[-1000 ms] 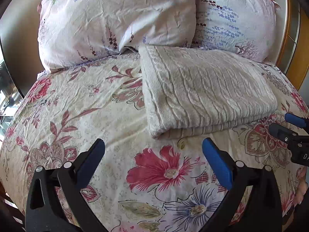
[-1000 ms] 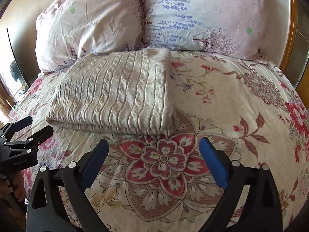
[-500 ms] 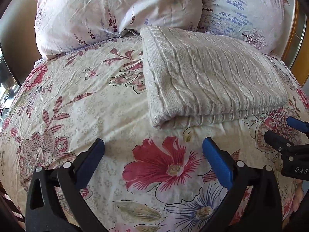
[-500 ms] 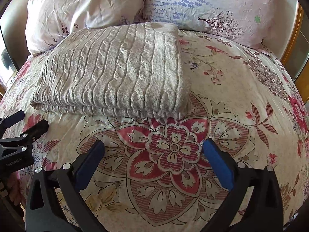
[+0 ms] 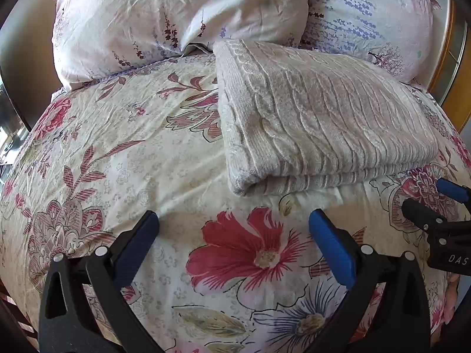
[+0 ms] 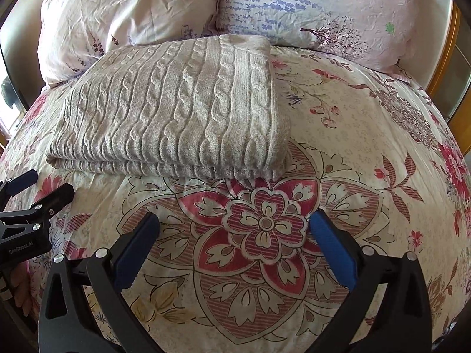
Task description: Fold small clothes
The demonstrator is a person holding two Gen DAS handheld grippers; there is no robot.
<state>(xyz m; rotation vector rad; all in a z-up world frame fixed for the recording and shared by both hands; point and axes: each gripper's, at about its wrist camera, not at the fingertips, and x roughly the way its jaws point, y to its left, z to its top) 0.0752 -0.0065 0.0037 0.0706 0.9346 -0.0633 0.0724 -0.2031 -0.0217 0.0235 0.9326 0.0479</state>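
A beige cable-knit sweater (image 5: 318,123) lies folded into a rectangle on the floral bedspread (image 5: 117,153), its far edge near the pillows. It also shows in the right wrist view (image 6: 176,108). My left gripper (image 5: 234,229) is open and empty, a short way in front of the sweater's near left corner. My right gripper (image 6: 234,229) is open and empty, in front of the sweater's near right corner. Each gripper shows at the edge of the other's view: the right one (image 5: 435,206), the left one (image 6: 35,191).
Two floral pillows (image 5: 176,14) (image 6: 309,3) lean at the head of the bed behind the sweater. A wooden headboard edge (image 6: 447,58) runs along the right. The bedspread (image 6: 368,147) slopes away at both sides.
Both grippers have moved forward toward the sweater, which now looks larger and closer. Both stay open. The sweater has not moved.
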